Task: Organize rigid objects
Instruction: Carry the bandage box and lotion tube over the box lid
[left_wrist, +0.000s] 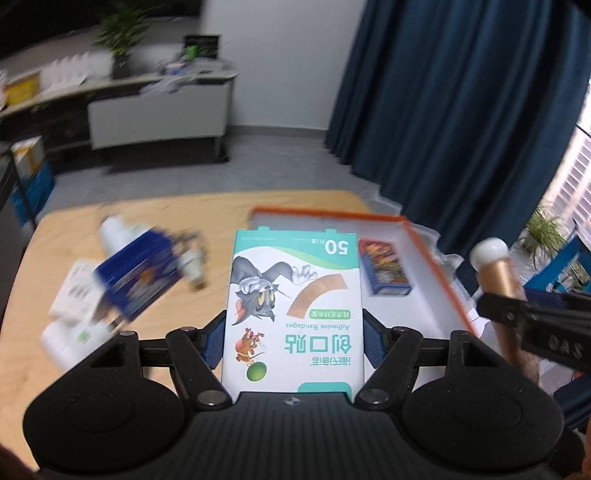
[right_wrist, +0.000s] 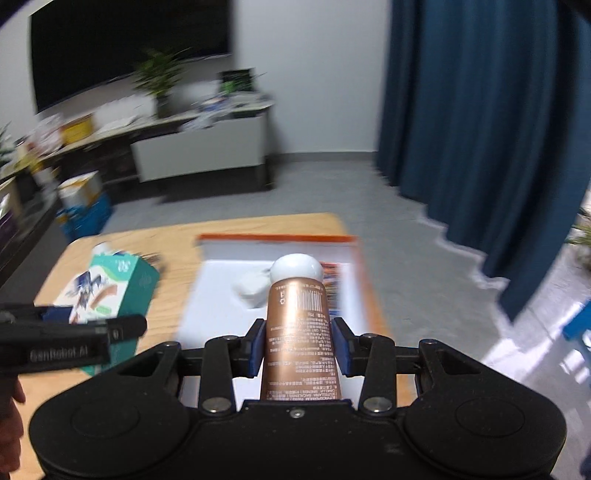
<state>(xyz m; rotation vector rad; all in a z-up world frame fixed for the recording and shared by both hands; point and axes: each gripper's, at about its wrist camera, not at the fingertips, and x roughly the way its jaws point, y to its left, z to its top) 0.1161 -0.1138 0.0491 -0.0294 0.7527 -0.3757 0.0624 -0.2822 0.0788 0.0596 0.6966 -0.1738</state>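
Observation:
My left gripper (left_wrist: 293, 343) is shut on a white and teal box of adhesive bandages (left_wrist: 295, 288) with a cartoon cat on it, held above the wooden table (left_wrist: 184, 210). My right gripper (right_wrist: 299, 347) is shut on a copper tube (right_wrist: 297, 306) with a round white cap, held over a white tray with an orange rim (right_wrist: 365, 280). In the tray lie a small colourful box (left_wrist: 384, 269) and a white object (right_wrist: 253, 288). The tube (left_wrist: 498, 273) also shows at the right of the left wrist view. The bandage box (right_wrist: 110, 288) shows at the left of the right wrist view.
A blurred pile lies on the table's left part: a dark blue box (left_wrist: 136, 277), white bottles (left_wrist: 110, 229) and white boxes (left_wrist: 74, 295). A blue curtain (left_wrist: 461, 110) hangs beyond the table at the right. A cluttered desk (left_wrist: 159, 110) stands across the floor.

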